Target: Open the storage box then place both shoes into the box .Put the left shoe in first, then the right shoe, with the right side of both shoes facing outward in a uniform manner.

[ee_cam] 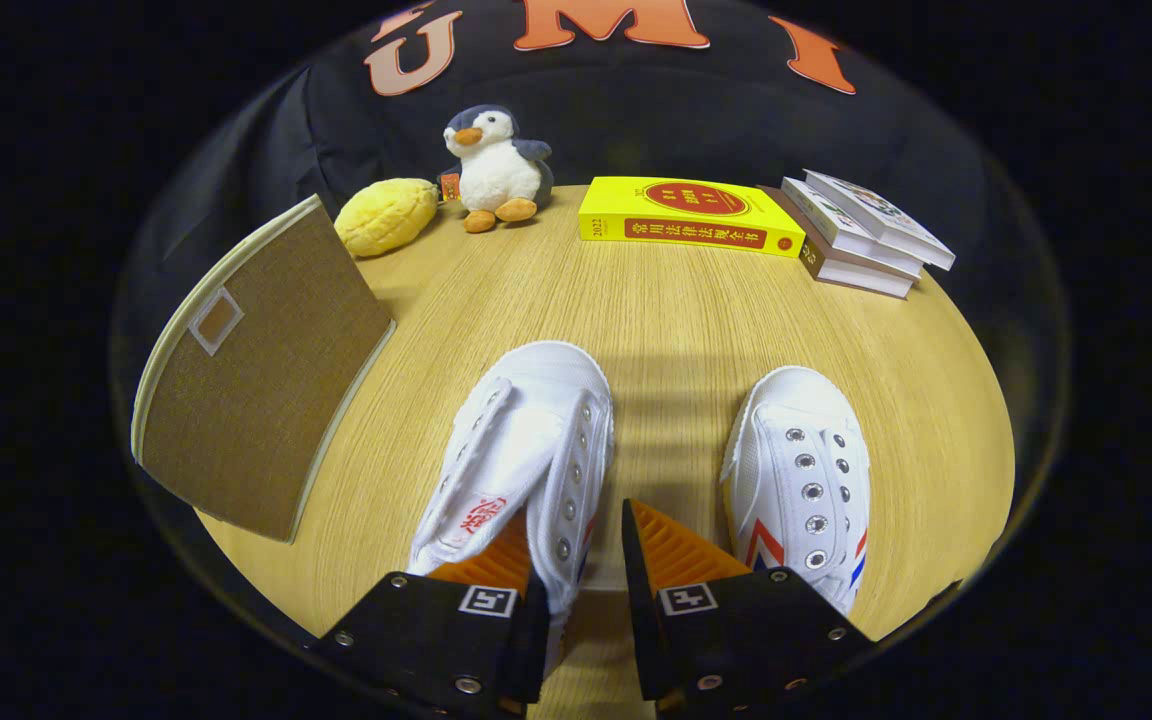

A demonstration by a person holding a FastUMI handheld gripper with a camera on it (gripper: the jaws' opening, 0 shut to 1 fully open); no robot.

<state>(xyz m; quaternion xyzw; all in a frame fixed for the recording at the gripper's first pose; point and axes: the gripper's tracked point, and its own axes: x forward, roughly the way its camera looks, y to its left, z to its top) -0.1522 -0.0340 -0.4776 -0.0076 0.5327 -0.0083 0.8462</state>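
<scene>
Gripper (581, 560): fingers sit nearest the camera, set apart w/ a gap between them. The side wall of the left shoe (521, 455) stands in that gap. One finger (481, 570) reaches into the shoe's opening, next to the tongue; the other finger (671, 550) stands outside, over bare table (656, 330), apart from the shoe wall. Jaws open, straddling the wall; not clamped.

Left shoe: white canvas, no laces, toe pointing away from the camera, tongue flipped up w/ a red mark on it. Rests on the table.

Right shoe (801, 480): white, metal eyelets, red and blue stripes on its side. Lies just beside the outer finger, toe away from the camera, apart from the left shoe.

Storage box (256, 365): brown fabric, pale trim, small label window on the lid. Sits beside the left shoe, near the table edge. Lid closed.

Beyond the shoes, at the far table edge:
- yellow plush (386, 215), next to the box's far corner;
- penguin toy (496, 170), upright, just beside the plush;
- yellow book (691, 215), lying flat;
- book stack (861, 235), touching the yellow book's end.
</scene>
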